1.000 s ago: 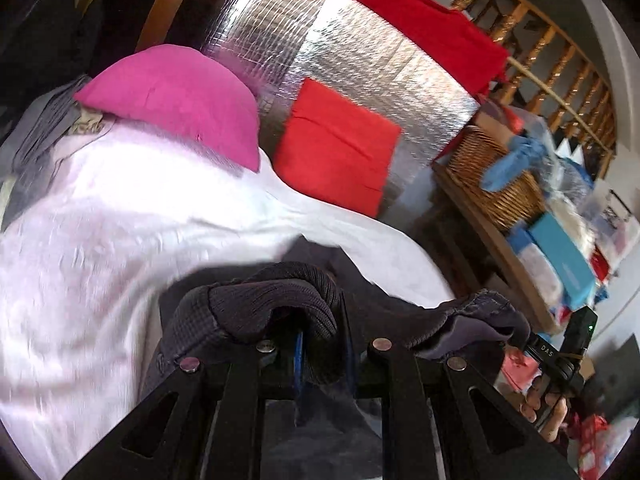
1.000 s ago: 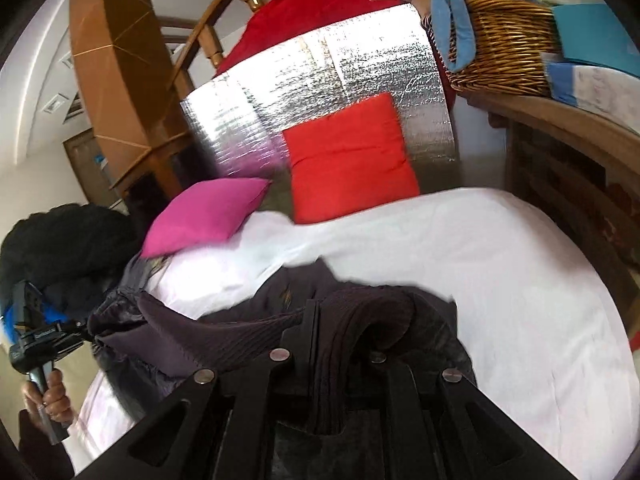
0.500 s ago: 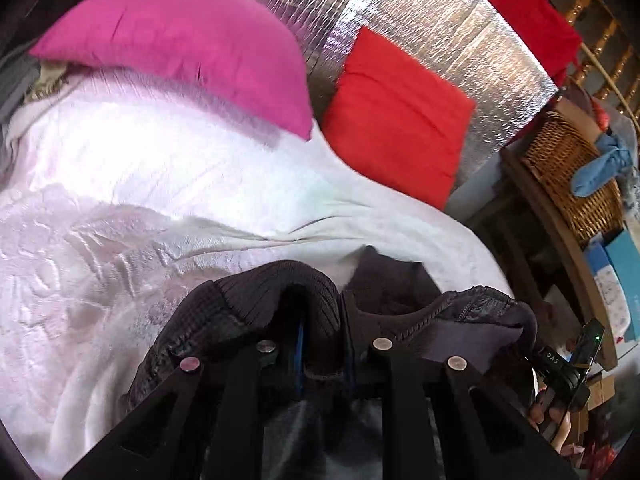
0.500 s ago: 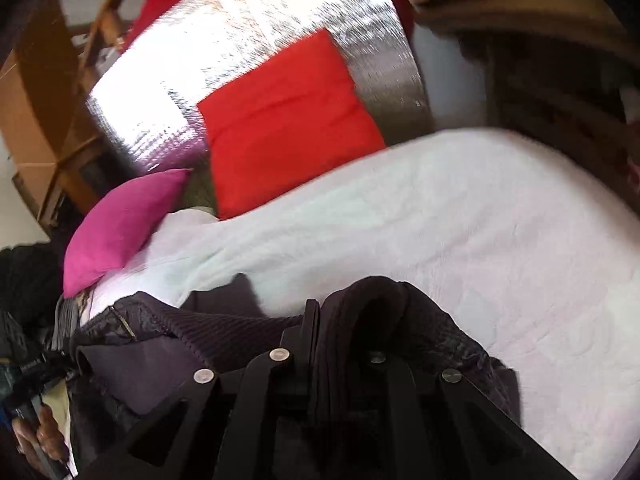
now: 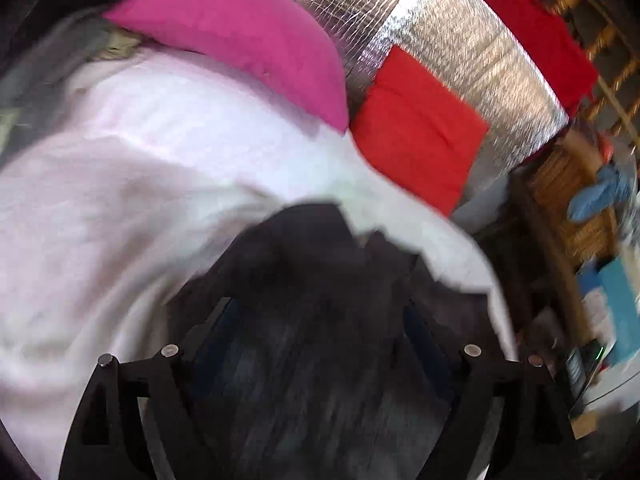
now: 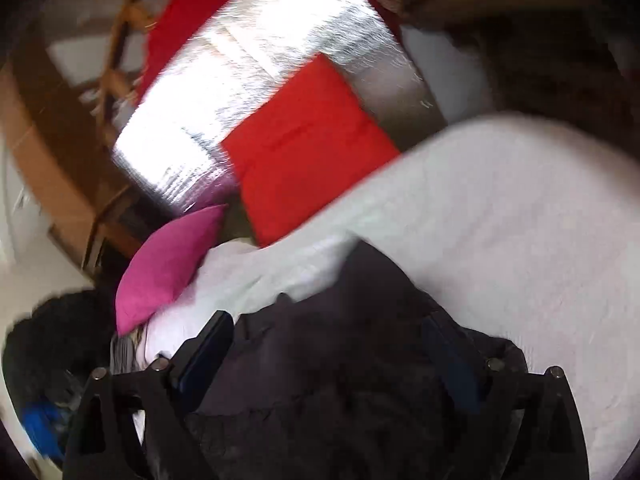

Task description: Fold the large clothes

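1. Far across the bed (image 5: 120,208), a pink cushion (image 5: 248,44) lies at the far left and a red cushion (image 5: 416,136) leans just to its right against a silver foil panel (image 5: 460,40); the right wrist view shows the same pair, pink cushion (image 6: 168,264) and red cushion (image 6: 304,148), in front of the foil panel (image 6: 256,80).
2. On the right in the left wrist view, beyond the bed's edge, a wicker basket (image 5: 568,192) sits on a wooden shelf (image 5: 556,248) with a blue cloth (image 5: 600,196) draped on it. A red cloth (image 5: 528,32) hangs over the top of the foil.
3. The dark garment (image 5: 320,320) lies on the near part of the white bed cover, bunched right in front of both cameras; both views are blurred.
4. The left hand-held gripper (image 5: 320,320) has its fingers spread wide, the dark fabric lying between them, not pinched.
5. The right hand-held gripper (image 6: 328,344) is the same: fingers wide apart, over the garment (image 6: 352,360), nothing clamped.
6. The garment's far edge stops well short of the cushions, with bare white cover beyond it. More bare cover runs to the left in the left view and to the right in the right view (image 6: 520,220).
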